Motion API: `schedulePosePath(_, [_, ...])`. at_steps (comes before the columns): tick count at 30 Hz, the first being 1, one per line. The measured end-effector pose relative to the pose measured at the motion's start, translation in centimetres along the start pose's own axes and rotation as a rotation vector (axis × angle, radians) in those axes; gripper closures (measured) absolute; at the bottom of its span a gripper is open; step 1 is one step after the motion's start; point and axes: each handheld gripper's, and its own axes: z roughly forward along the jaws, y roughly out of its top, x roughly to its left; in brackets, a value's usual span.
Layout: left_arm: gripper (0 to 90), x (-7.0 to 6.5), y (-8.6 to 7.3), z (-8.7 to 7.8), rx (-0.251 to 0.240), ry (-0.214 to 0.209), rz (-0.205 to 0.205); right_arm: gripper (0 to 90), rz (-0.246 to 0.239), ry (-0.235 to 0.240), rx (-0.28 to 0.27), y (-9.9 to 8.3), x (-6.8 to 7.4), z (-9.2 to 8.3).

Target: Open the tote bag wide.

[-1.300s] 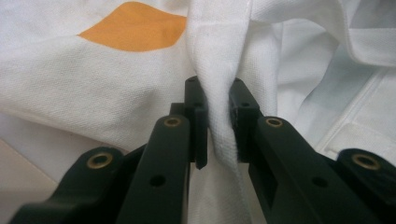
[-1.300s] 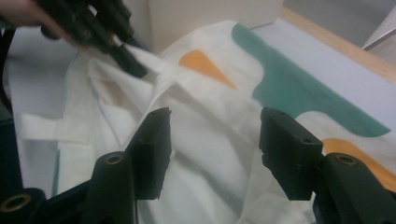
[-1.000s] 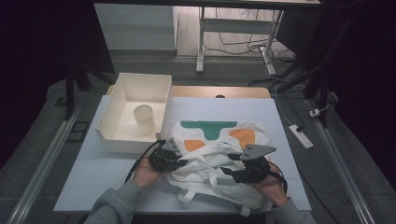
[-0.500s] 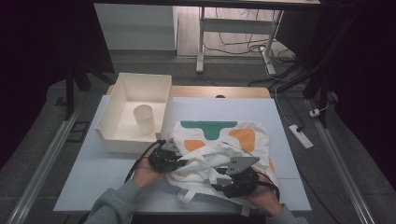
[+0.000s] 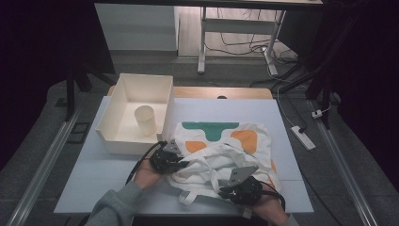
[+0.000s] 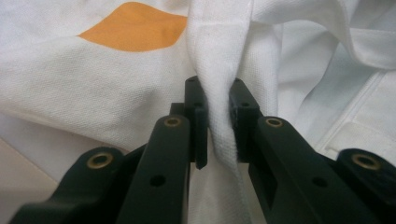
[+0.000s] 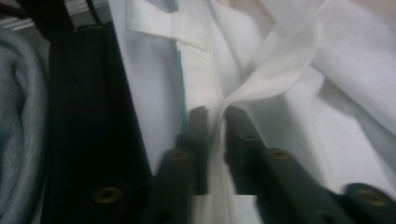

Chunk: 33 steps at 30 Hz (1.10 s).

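A white cloth bag with green and orange patches lies crumpled on the white table top. At the bag's left edge, my left gripper is shut on a bunched fold of the white fabric; an orange patch shows just beyond it. My right gripper is at the bag's near edge. Its jaws have just been closing and now pinch a thin seam of white fabric, with the bag's straps lying past the fingertips.
A white open box holding a cream cup stands on the table left of the bag. A power strip lies on the floor at the right. My grey sleeve and the table's near edge sit close to the right gripper.
My right gripper has moved from the bag's right side down to its near edge, slightly leftward, and closed on the fabric there. The left gripper has kept still, holding its fold.
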Motion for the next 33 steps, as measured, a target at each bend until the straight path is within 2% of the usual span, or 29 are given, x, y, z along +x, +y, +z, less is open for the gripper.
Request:
schedulePosePath(3, [80.7,0.0,0.0,0.0,-0.001,0.002,0.001,88.4,-0.018,-0.011,0.002,0.0,0.0,0.0])
schedulePosePath(7, [80.7,0.0,0.0,-0.1,0.0,0.006,0.005,88.6,-0.043,-0.047,-0.035,0.3,0.0,-0.8])
schedulePosePath(11, [81.0,0.0,0.0,0.0,-0.007,0.011,0.005,88.7,-0.034,-0.094,-0.099,0.4,-0.7,-1.8])
schedulePosePath(14, [81.5,-0.1,0.1,0.0,-0.008,0.01,0.004,88.7,-0.01,-0.132,-0.155,0.6,-1.5,-2.4])
schedulePosePath(17, [81.8,-0.1,0.1,0.0,-0.011,0.009,0.002,88.7,-0.012,-0.138,-0.167,0.8,-1.9,-2.5])
schedulePosePath(21, [82.5,-0.1,0.1,0.0,-0.01,0.008,0.007,88.7,0.013,-0.164,-0.204,1.5,-3.5,-2.7])
schedulePosePath(23, [82.7,-0.2,0.1,0.0,-0.012,0.007,0.009,88.7,0.014,-0.173,-0.205,1.6,-3.7,-2.7])
schedulePosePath(25, [82.8,-0.1,0.1,0.0,-0.012,0.006,0.01,88.7,0.016,-0.177,-0.213,1.8,-4.6,-2.9])
schedulePosePath(33, [83.1,-0.1,0.1,0.0,-0.015,0.005,0.009,88.7,0.063,-0.211,-0.25,1.7,-7.2,-3.1])
